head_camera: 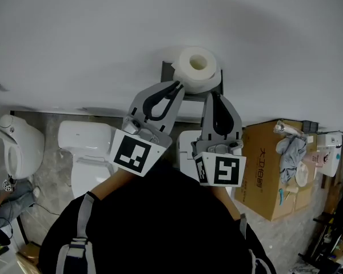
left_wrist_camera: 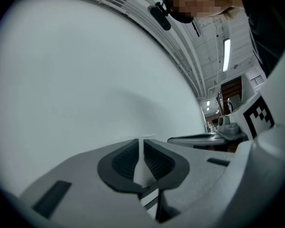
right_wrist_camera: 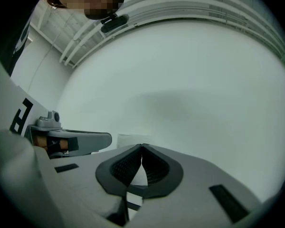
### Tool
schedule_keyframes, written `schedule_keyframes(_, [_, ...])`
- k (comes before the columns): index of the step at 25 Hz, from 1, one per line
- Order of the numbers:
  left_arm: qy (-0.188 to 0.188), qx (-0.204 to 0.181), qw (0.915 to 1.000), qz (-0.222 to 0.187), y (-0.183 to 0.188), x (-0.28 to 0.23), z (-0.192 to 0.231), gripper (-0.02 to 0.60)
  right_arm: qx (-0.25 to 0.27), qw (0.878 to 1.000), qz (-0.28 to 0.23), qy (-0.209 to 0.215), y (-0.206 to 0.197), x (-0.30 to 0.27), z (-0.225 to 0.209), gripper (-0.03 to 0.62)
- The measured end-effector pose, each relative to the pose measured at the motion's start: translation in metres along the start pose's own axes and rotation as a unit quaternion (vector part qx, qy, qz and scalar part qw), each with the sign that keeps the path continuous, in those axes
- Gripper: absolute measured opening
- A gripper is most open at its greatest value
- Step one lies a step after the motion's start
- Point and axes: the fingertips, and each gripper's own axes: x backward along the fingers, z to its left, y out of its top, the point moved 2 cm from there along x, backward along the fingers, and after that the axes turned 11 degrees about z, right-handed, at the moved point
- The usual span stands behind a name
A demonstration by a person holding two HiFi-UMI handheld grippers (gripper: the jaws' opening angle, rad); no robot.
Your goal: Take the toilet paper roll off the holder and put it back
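In the head view, the toilet paper roll (head_camera: 196, 68) sits on its wall holder (head_camera: 166, 72). The left gripper (head_camera: 178, 88) and right gripper (head_camera: 212, 96) point at it from just beside, probably to lift it. The left gripper view shows the jaws closed together and empty. The right gripper view shows the same.

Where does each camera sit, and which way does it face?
Head view: on the head, looking down at the toilet paper roll; shows left hand-held gripper, right hand-held gripper, torso.
Left gripper view: on that gripper, along its shut jaws toward the wall.
Right gripper view: likewise.
Shared: both gripper views show the wall and the other gripper.
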Motion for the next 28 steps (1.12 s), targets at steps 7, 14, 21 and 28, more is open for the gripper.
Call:
schedule_keyframes(7, [0.006, 0.004, 0.9999, 0.009, 0.004, -0.013, -0.001, 0.192, 0.004, 1.000, -0.001, 0.012, -0.001, -0.005, -0.007, 0.023])
schedule_keyframes(14, [0.007, 0.004, 0.9997, 0.022, 0.008, -0.029, 0.000, 0.318, 0.003, 1.000, -0.004, 0.020, -0.001, -0.010, -0.015, 0.023])
schedule_keyframes(21, [0.013, -0.014, 0.9995, 0.027, 0.013, -0.040, 0.001, 0.372, -0.005, 1.000, -0.001, 0.017, -0.003, -0.013, -0.020, 0.023])
schedule_keyframes(28, [0.011, -0.032, 0.9989, 0.032, 0.017, -0.048, 0.005, 0.397, -0.006, 1.000, 0.001, 0.015, -0.006, -0.014, -0.022, 0.023])
